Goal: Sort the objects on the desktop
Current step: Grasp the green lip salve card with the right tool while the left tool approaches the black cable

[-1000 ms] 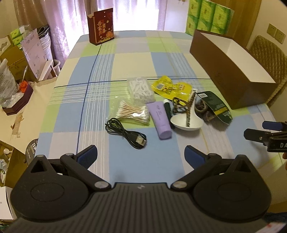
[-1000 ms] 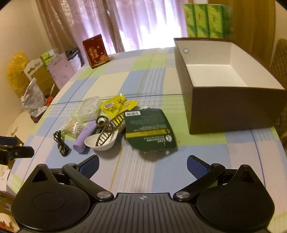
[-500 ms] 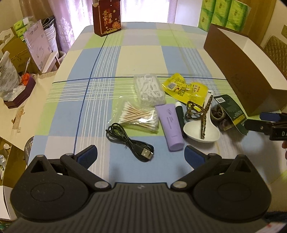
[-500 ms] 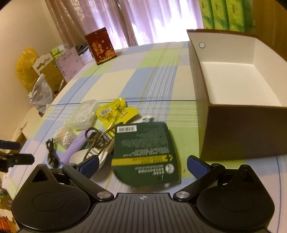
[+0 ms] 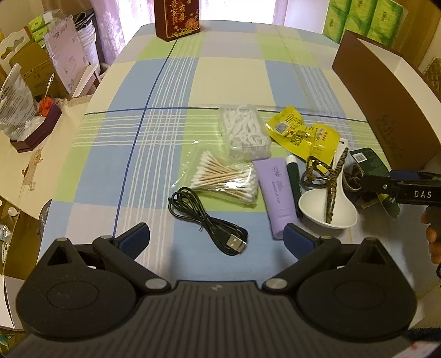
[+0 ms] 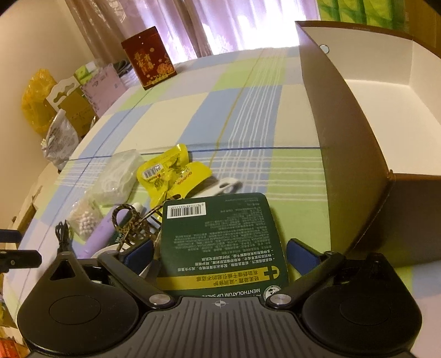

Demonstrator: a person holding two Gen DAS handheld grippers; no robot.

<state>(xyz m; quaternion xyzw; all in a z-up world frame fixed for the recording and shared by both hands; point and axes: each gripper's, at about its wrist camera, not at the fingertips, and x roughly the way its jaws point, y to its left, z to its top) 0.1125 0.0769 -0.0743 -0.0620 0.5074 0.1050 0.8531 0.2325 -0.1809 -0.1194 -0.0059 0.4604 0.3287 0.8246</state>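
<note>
My left gripper [image 5: 216, 238] is open, low over the black USB cable [image 5: 204, 217] on the checked tablecloth. Beyond it lie a bag of cotton swabs [image 5: 223, 179], a box of floss picks [image 5: 245, 135], a purple tube [image 5: 277, 195], a yellow packet [image 5: 300, 135] and a white spoon [image 5: 328, 209] with a leopard hair clip [image 5: 330, 187] in it. My right gripper [image 6: 219, 252] straddles the dark green lip-salve card [image 6: 220, 234]. Its jaws are closing, and the pads do not press the card. The open brown box [image 6: 344, 154] stands to the right.
A red gift box [image 5: 177, 16] stands at the table's far end, with green tissue packs [image 5: 358, 19] behind the brown box. Bags and cartons [image 5: 24, 82] crowd a side table on the left. A person's hand [image 5: 432, 236] holds the right gripper.
Both grippers have come forward and down toward the pile. The right gripper now has the green card between its fingers, which stand a little narrower. The left hangs over the cable.
</note>
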